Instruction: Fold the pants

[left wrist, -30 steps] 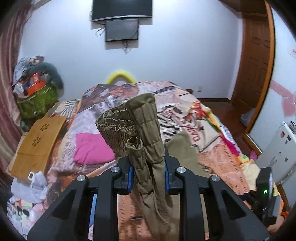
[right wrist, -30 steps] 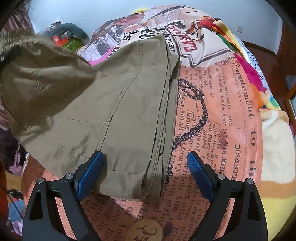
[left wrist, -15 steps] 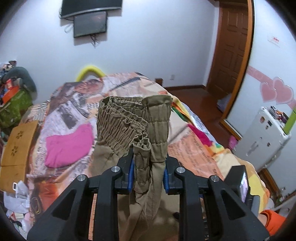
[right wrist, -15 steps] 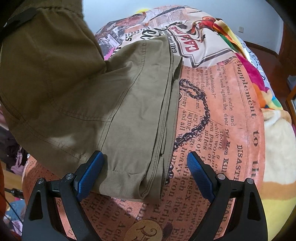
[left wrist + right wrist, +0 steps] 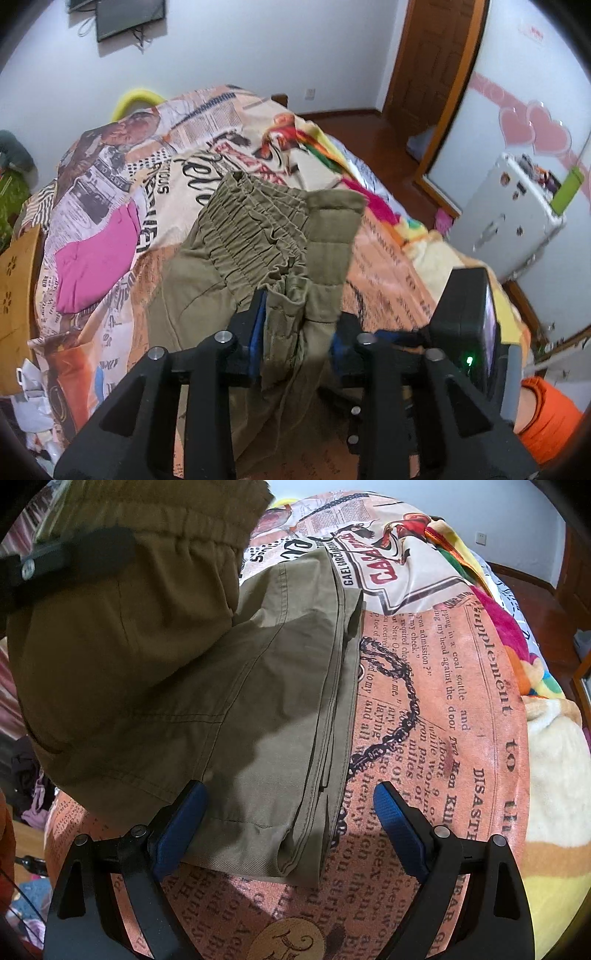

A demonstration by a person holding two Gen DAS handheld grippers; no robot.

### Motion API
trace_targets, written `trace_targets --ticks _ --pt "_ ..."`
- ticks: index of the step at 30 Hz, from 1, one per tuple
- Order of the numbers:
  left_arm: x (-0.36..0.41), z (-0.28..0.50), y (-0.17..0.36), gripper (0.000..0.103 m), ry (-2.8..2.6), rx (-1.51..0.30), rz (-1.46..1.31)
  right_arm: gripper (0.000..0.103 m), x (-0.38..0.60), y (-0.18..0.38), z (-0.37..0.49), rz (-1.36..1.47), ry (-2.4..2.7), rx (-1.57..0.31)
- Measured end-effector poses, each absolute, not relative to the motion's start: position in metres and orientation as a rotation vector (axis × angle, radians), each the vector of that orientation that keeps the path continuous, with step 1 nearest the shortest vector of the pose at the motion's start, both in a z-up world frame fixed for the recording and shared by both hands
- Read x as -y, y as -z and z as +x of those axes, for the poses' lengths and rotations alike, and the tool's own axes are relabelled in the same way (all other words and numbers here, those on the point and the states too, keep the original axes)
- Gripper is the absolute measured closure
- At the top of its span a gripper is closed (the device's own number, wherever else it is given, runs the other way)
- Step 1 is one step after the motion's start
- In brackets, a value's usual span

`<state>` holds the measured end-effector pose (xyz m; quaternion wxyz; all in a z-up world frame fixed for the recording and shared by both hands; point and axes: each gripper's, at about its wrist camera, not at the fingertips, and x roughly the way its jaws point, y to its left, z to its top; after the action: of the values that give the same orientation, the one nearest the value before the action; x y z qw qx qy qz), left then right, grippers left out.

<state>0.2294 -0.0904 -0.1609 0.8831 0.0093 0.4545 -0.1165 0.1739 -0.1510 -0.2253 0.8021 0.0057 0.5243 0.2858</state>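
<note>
Left wrist view: left gripper (image 5: 297, 325) clamped on pants (image 5: 280, 236) waistband, lifted above bedspread (image 5: 388, 266). Right gripper (image 5: 290, 818) jaws apart over the leg hems (lengthwise fold apparently done); crosswise fold unfinished.

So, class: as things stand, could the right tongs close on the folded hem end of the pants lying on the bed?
Probably yes. The right tongs are open, and the folded hem end lies between the fingers with nothing covering it. The left tongs hold the waistband off to the side.
</note>
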Motion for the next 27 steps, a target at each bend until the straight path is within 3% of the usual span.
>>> trace_targets --ticks 2,4,12,17,27 --pt "0.088 0.227 0.160 0.031 0.280 -0.955 -0.007 0.013 0.151 0.225 0.174 0.013 -0.613 -1.123" --pt "0.085 0.221 0.153 0.023 0.286 -0.915 -0.037 0.013 0.151 0.225 0.174 0.014 -0.613 -1.124" --pt "0.051 0.234 0.137 0.021 0.134 -0.860 -0.030 0.013 0.152 0.225 0.174 0.020 -0.609 -1.126" --pt "0.016 0.261 0.145 0.013 0.014 -0.850 -0.020 0.013 0.152 0.225 0.173 0.023 -0.609 -1.128" --pt "-0.032 0.354 0.205 0.012 -0.106 -1.032 0.026 0.013 0.152 0.225 0.173 0.024 -0.609 -1.128"
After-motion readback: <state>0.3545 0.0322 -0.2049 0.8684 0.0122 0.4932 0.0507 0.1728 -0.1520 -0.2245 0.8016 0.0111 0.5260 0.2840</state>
